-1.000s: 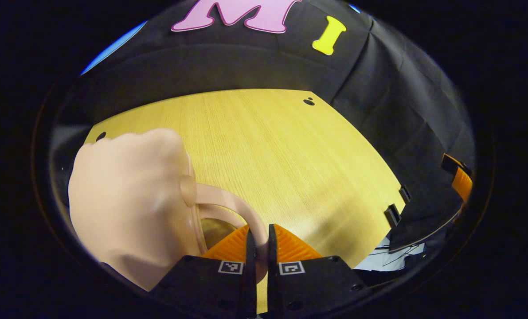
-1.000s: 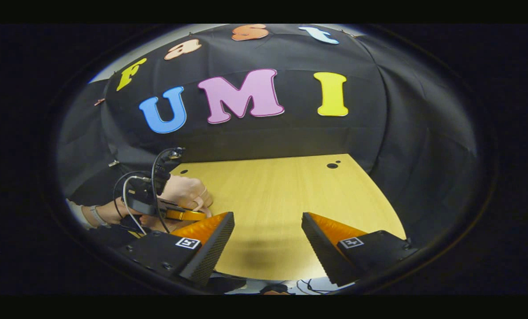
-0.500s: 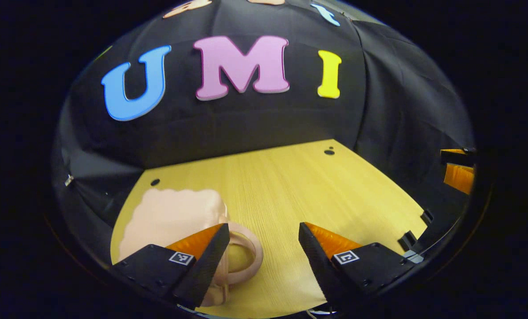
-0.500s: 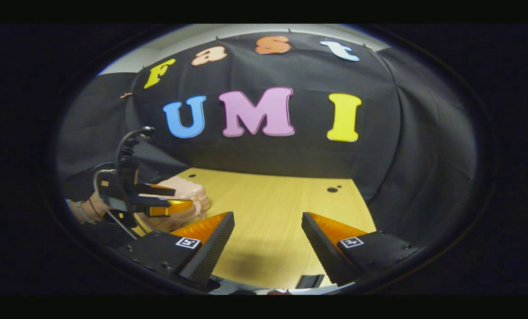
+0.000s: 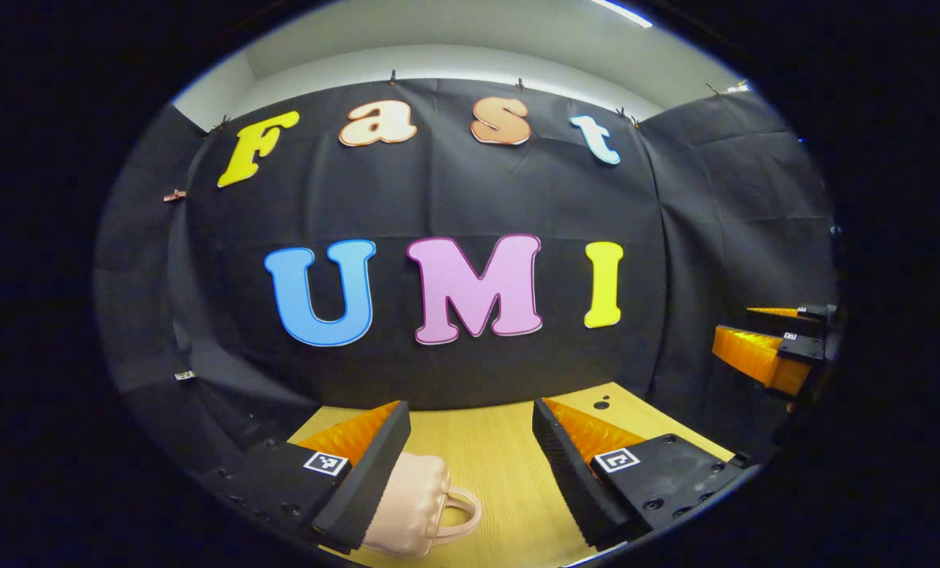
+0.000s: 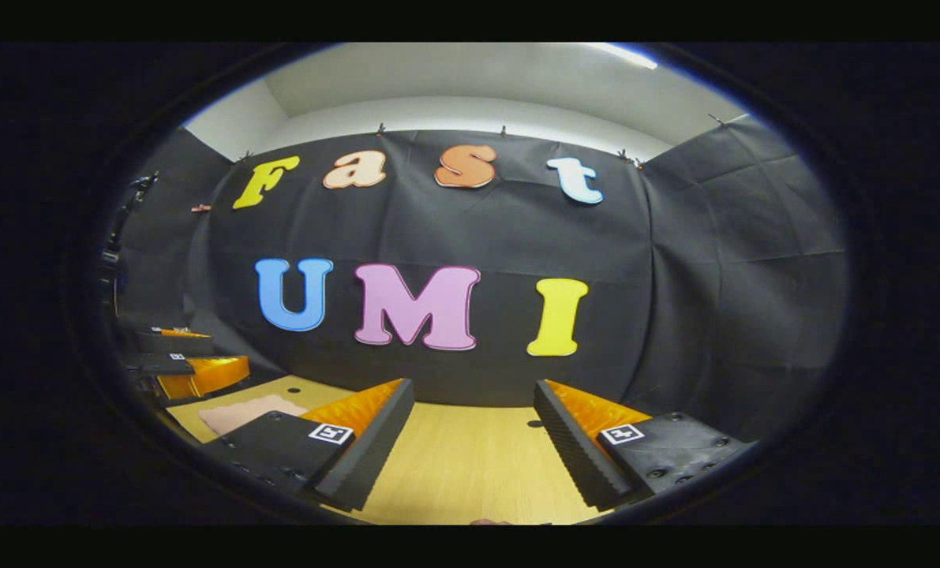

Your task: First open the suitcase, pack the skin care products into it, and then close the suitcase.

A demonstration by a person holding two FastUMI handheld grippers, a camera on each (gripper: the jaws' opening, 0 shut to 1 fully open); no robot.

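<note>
A small pink suitcase (image 5: pixel 410 505) with a loop handle (image 5: pixel 463 509) lies shut on the wooden table (image 5: pixel 501 457), low in the left gripper view. My left gripper (image 5: pixel 470 418) hangs open above and just behind it, touching nothing. The left finger (image 5: pixel 367 465) hides part of the case. In the right gripper view the suitcase (image 6: pixel 241 412) shows as a pink patch at the lower left, with the left gripper (image 6: pixel 217 353) above it. My right gripper (image 6: pixel 472 394) stands open over bare table (image 6: pixel 454 457); it also appears at the right edge of the left gripper view, right gripper (image 5: pixel 742 327).
The black cloth booth wall rises close behind the table's far edge. A small dark hole (image 5: pixel 601 405) marks the tabletop near its back right corner. Bare wood lies between the suitcase and the right gripper.
My left gripper let go of the suitcase handle, opened, and rose away from the case. Both cameras tilted upward, so more wall and less table show now.
</note>
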